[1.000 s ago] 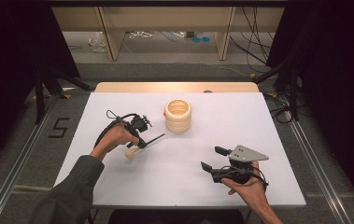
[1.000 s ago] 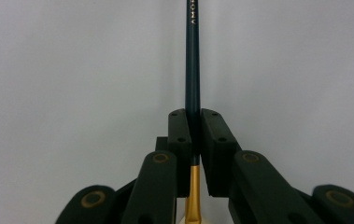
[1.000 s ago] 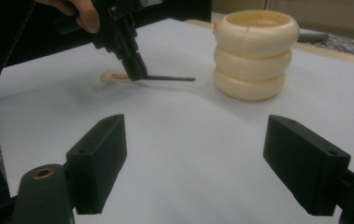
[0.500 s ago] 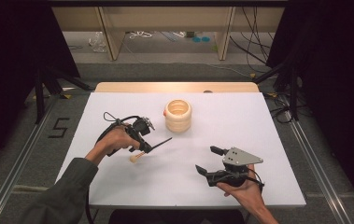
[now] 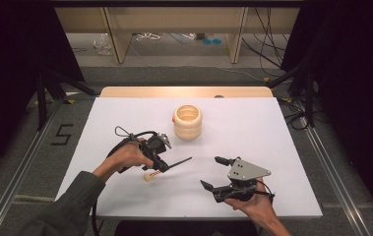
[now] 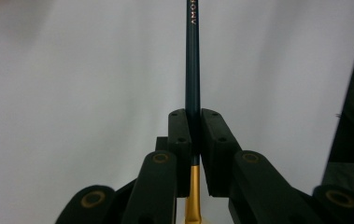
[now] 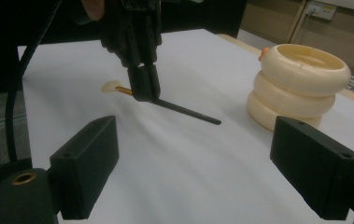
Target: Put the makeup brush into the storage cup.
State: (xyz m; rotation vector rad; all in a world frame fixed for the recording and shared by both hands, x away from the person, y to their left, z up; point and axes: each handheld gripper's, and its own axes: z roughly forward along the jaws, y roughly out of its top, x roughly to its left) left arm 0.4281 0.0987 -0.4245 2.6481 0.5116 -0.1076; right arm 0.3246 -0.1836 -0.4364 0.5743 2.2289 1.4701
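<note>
Where the white table [image 5: 125, 123] spreads under the high camera, seen from left to right:

At about eight o'clock from the table's middle, left gripper [image 5: 160, 166], held in the person's left hand [image 5: 125, 155], with a grey-green sleeve [image 5: 71, 206] coming in from seven o'clock. Jaws pressed together on a slim makeup brush [image 5: 174, 163], clamped near the gold ferrule. Dark handle pointing away toward two o'clock, just above the tabletop; pale bristle tip [image 5: 147, 177] hanging out behind at eight o'clock, close to or touching the surface, cannot tell which. In the left gripper view, same brush [image 6: 193, 70] running straight up to twelve o'clock between the two closed black pads, gold band below them.

At twelve o'clock from the middle, cream ribbed holder [image 5: 188, 121], three stacked rings, upright, open-topped, well apart from both grippers.

At five o'clock, right gripper [image 5: 215, 173], held in the right hand [image 5: 253, 204], grey three-cornered plate [image 5: 245, 170] on top. Jaws spread wide, nothing between them. In the right gripper view, wide gap between the pads, brush [image 7: 184, 111] and left gripper [image 7: 143, 84] beyond at eleven o'clock, holder [image 7: 300, 84] at two o'clock
</note>
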